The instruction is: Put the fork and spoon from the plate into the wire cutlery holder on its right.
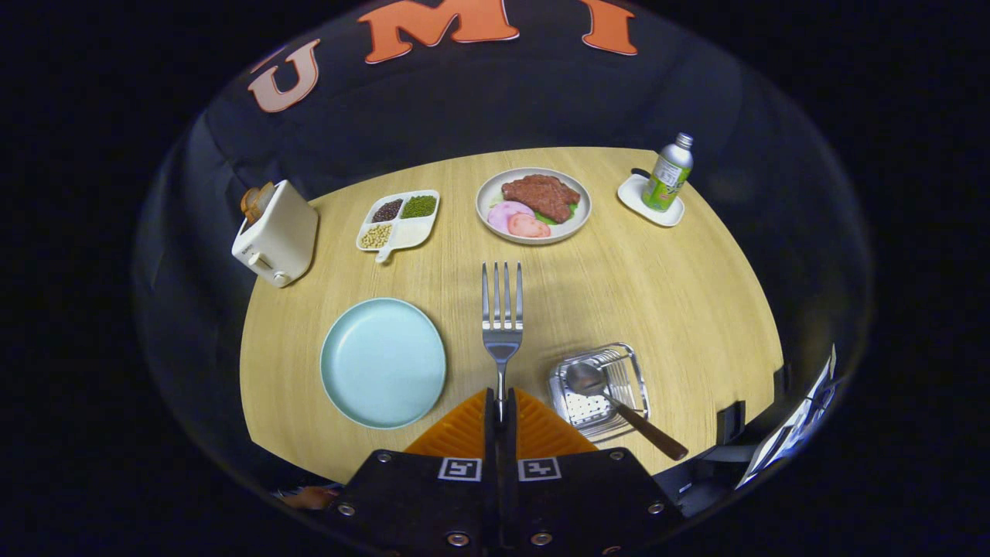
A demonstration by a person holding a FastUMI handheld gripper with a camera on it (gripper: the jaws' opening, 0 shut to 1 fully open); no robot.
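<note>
My gripper (pixel 501 414) is shut on the handle of a steel fork (pixel 502 317). The fork sticks straight out ahead of the orange fingers (pixel 464 429), tines pointing away, held above the wooden table (pixel 657 294). To the left of the fingers lies the light blue plate (pixel 383 362), with nothing on it. Just to the right of the fingers sits the wire cutlery holder (pixel 599 387). A spoon (pixel 611 398) lies in it, bowl inside and brown handle sticking out over the near rim.
At the far side stand a white toaster (pixel 276 236) with bread, a divided dish of beans (pixel 398 219), a plate of meat (pixel 534 205) and a green bottle (pixel 669 174) on a white saucer (pixel 642 203).
</note>
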